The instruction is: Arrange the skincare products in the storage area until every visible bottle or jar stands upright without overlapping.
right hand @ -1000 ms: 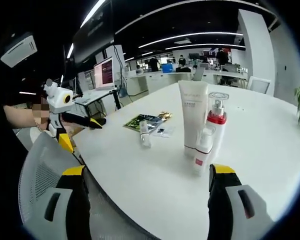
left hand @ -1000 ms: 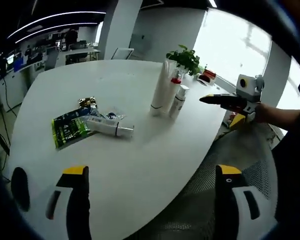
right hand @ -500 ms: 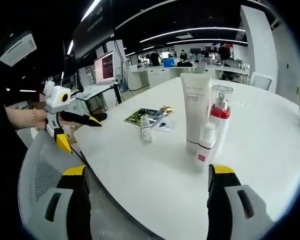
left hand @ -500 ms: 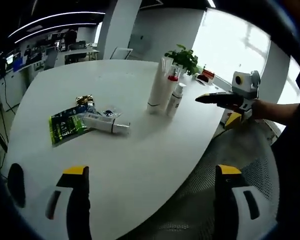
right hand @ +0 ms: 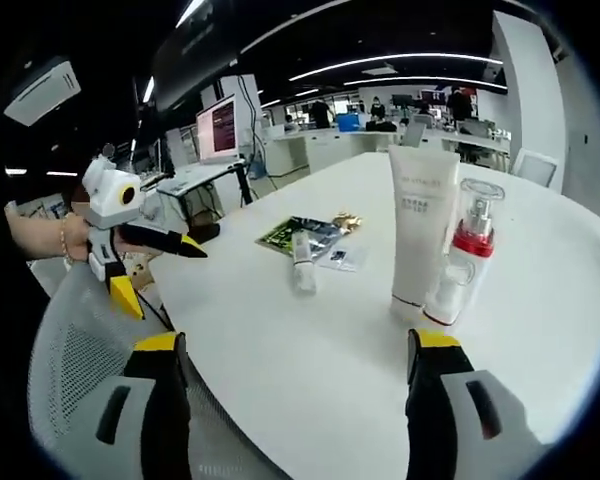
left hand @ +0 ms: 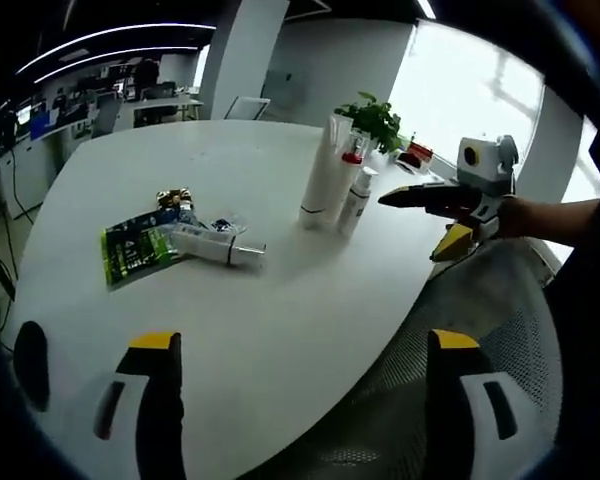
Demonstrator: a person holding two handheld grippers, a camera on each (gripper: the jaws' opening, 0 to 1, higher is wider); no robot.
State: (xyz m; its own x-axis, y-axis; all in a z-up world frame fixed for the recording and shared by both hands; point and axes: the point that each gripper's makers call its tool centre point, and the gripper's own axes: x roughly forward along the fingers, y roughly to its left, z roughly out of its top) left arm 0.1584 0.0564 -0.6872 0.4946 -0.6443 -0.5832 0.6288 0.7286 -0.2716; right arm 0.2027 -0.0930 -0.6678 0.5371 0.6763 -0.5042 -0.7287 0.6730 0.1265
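Print on the white tube [right hand: 419,236] is too small to read.

Both the left claw [left hand: 297,400] and the right claw [right hand: 292,395] hang with jaws spread wide, holding nothing.

Print on the green packet [left hand: 138,252] left of centre is too small to read. In the right gripper view, the small bottle [right hand: 448,290] hides the pump bottle's [right hand: 474,240] base.
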